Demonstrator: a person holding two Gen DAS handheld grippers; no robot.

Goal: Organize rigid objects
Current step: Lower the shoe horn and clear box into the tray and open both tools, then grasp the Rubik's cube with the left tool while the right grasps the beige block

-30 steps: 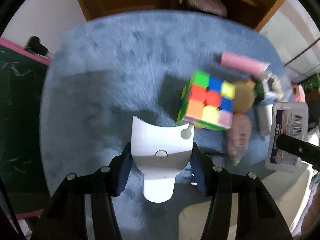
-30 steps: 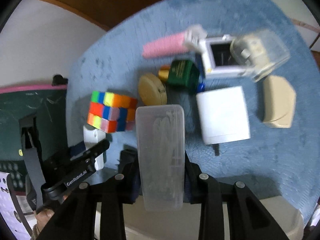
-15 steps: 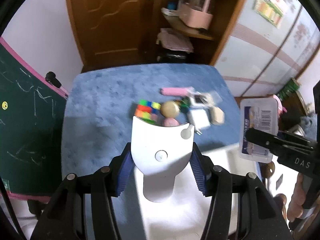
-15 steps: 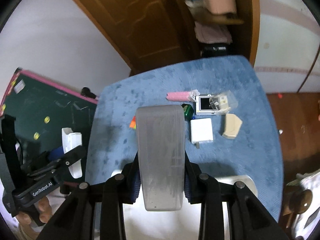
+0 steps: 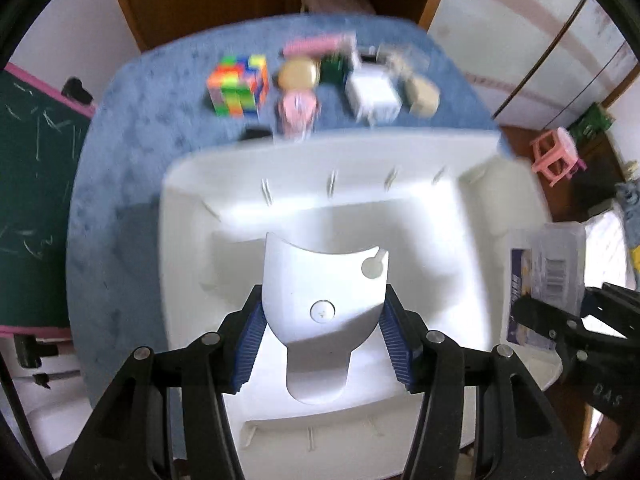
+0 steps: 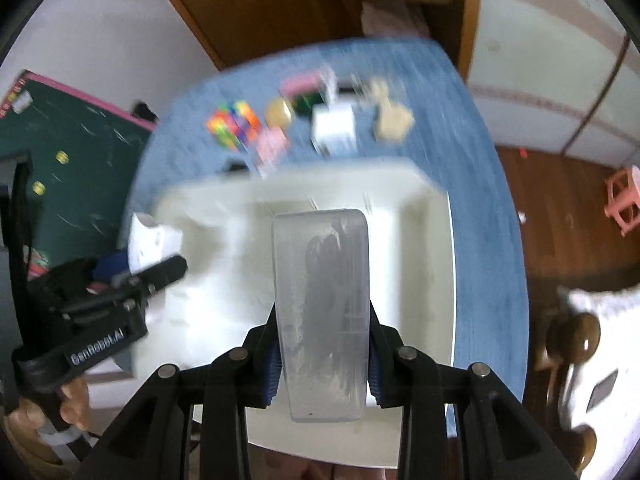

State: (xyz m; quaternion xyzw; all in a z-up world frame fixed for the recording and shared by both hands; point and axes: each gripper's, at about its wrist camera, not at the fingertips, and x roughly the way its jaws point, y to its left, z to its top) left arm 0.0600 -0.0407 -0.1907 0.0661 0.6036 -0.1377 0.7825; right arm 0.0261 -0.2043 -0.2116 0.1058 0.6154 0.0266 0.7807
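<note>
My left gripper (image 5: 324,340) is shut on a white curved plastic piece (image 5: 324,296) and holds it over a white bin (image 5: 188,184) at the table's near edge. My right gripper (image 6: 322,356) is shut on a clear plastic box (image 6: 320,304), also above the white bin (image 6: 436,264). That box also shows at the right of the left wrist view (image 5: 544,276). On the blue cloth beyond the bin lie a colour cube (image 5: 238,86), a tan round case (image 5: 298,72), a pink item (image 5: 298,110), a white block (image 5: 372,94) and a beige piece (image 5: 422,94).
A pink tube (image 5: 316,44) and a green box (image 5: 334,68) lie at the back of the row. A green chalkboard (image 5: 28,168) stands to the left, a wooden door and shelf behind. A pink stool (image 5: 556,156) is on the floor at right.
Both grippers have come down from a high view to just above the white bin, still holding their items. The bin now fills the near view.
</note>
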